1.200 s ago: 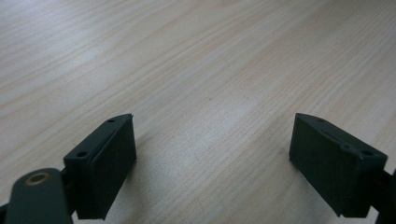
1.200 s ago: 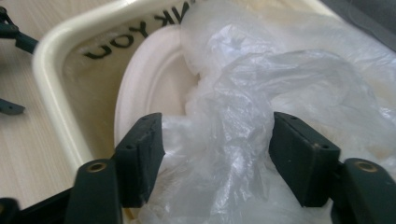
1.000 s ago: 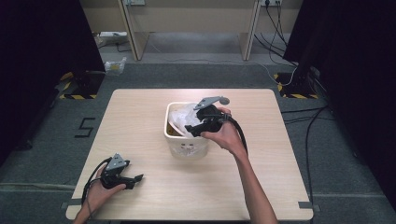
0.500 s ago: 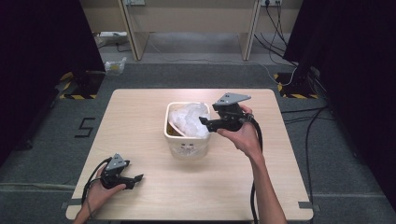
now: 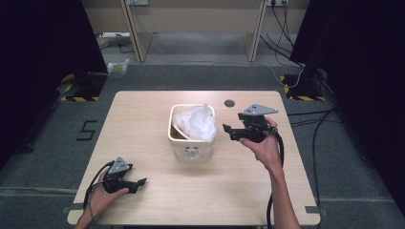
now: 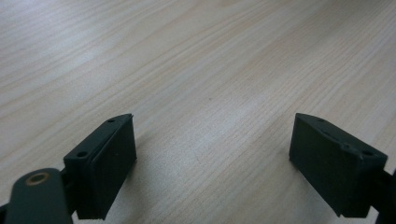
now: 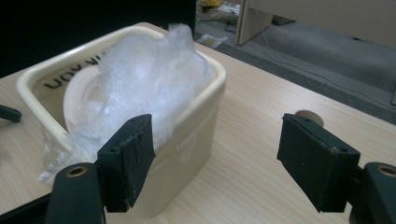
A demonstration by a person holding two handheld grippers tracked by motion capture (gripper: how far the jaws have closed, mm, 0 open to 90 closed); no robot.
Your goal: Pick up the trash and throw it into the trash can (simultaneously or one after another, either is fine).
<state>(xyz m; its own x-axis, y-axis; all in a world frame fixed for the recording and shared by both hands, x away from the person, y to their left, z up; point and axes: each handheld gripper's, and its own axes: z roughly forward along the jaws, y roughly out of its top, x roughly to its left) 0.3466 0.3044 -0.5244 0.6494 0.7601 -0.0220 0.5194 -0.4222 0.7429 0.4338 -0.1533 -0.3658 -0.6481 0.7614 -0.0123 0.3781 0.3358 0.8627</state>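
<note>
At counter centre: cream square plastic bin (image 5: 192, 135) stuffed with crumpled clear plastic bag (image 5: 196, 121).
Change: right claw (image 5: 227, 130) has drawn off the bag towards the right edge, jaws opening, nothing between them; bag judged delivered.
Bin: just left of right claw.
Left claw (image 5: 140, 183): wide, empty, near front-left corner.

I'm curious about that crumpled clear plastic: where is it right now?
In the high view the crumpled plastic sits in the cream bin at the table's middle, spilling over its rim, just left of the right gripper.

A "5" marks the floor (image 5: 57, 138) — the tub's (image 7: 196, 116) lettering seems unreadable.
</note>
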